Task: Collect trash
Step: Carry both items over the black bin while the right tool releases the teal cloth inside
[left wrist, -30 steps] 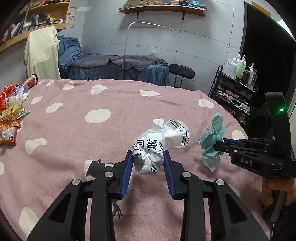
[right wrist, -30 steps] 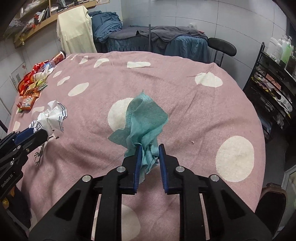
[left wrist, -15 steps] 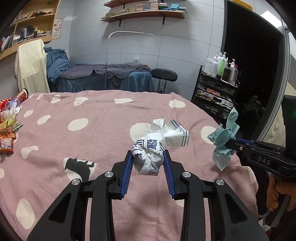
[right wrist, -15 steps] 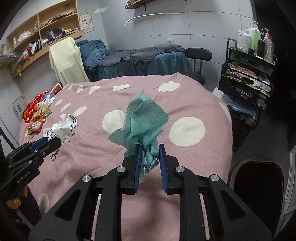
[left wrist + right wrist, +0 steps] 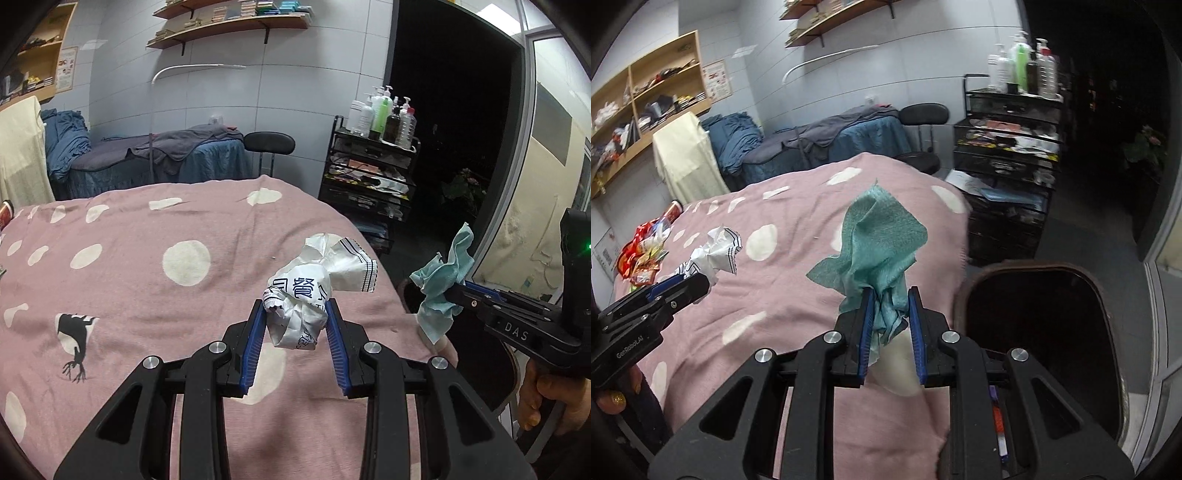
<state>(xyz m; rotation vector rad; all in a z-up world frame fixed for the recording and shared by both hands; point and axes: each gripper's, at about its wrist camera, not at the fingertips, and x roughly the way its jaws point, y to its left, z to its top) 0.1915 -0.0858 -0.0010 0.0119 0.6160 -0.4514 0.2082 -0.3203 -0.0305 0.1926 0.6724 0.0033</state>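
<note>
My left gripper (image 5: 295,310) is shut on a crumpled white paper wrapper with blue print (image 5: 314,284) and holds it above the right part of the pink spotted tablecloth (image 5: 147,280). My right gripper (image 5: 889,299) is shut on a teal tissue (image 5: 879,236) and holds it over the table's right edge, beside a dark open bin (image 5: 1045,332) on the floor. The teal tissue (image 5: 441,280) and right gripper also show at the right of the left wrist view. The wrapper (image 5: 716,251) and left gripper show at the left of the right wrist view.
A heap of colourful snack wrappers and a red can (image 5: 646,243) lies at the table's far left. A black rack with bottles (image 5: 1012,122) stands beyond the table. A stool (image 5: 269,142) and a covered bed (image 5: 155,158) stand behind.
Both grippers have swung to the right with their trash. The right gripper has gone from over the table to its right edge, and the dark bin has come into view.
</note>
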